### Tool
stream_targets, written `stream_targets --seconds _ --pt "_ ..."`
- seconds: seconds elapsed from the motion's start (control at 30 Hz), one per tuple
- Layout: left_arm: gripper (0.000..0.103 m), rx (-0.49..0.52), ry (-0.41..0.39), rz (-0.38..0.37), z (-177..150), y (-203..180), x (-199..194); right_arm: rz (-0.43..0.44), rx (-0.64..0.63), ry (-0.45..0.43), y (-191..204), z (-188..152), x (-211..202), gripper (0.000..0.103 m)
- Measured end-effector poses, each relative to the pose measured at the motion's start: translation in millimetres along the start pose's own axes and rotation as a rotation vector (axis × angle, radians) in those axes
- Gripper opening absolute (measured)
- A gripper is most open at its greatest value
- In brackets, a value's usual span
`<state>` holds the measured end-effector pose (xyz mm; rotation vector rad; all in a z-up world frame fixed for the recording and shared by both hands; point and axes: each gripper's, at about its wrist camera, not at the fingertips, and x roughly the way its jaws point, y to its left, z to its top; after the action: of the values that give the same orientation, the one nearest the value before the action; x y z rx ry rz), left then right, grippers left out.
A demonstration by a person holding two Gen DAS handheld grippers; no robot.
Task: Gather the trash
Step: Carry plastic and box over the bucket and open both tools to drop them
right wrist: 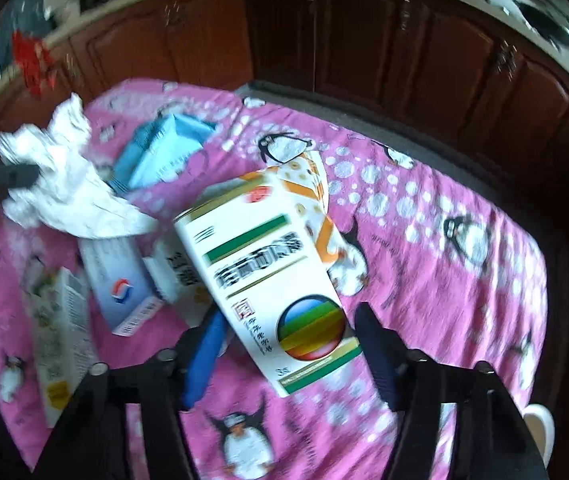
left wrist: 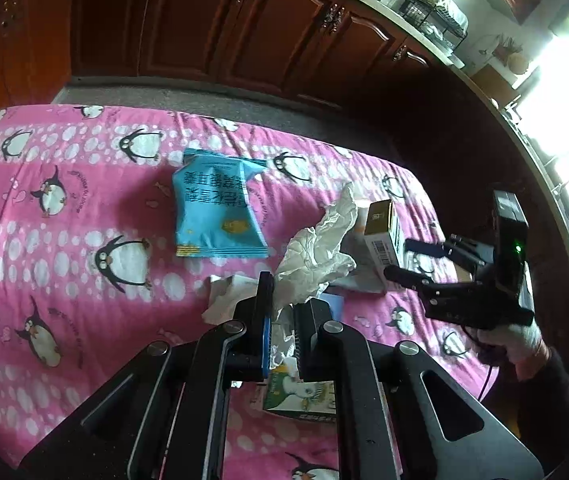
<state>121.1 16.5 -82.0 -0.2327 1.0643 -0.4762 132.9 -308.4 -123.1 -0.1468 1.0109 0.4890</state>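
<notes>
The left hand-held gripper [left wrist: 282,312] pinches a tissue [left wrist: 316,252] above the tabletop [left wrist: 84,208]. The right hand-held gripper [right wrist: 290,344], blurred, straddles a box [right wrist: 268,276] half-wide; contact unclear. Open cloth lies right.

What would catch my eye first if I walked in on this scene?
Probably the bright pink penguin-print cloth covering the table. Next, the crumpled white tissue pinched in the left gripper above the litter, and the white box with a rainbow ball between the right gripper's jaws. A blue snack packet lies farther back.
</notes>
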Motion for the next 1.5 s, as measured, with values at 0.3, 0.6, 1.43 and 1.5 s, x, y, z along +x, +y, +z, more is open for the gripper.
stream_targets --seconds 0.3,0.6,1.43,1.5 --pt "0.007 0.044 -0.025 -0.050 -0.1 -30.2 -9.0 0.083 0.252 -0.117 -2.7 -49.1 -56.1 0.003" --pt "0.007 0.085 -0.031 -0.044 -9.4 -53.2 -11.1 0.106 0.322 -0.086 -4.7 -63.6 -56.8 0.055" --pt "0.007 0.188 -0.031 -0.106 -12.6 -122.8 -9.6 0.027 0.451 -0.136 -16.5 -111.9 -105.8 0.051" --pt "0.007 0.211 -0.021 -0.119 -13.9 -138.6 -2.7 0.012 0.478 -0.134 -25.5 -122.2 -110.2 0.051"
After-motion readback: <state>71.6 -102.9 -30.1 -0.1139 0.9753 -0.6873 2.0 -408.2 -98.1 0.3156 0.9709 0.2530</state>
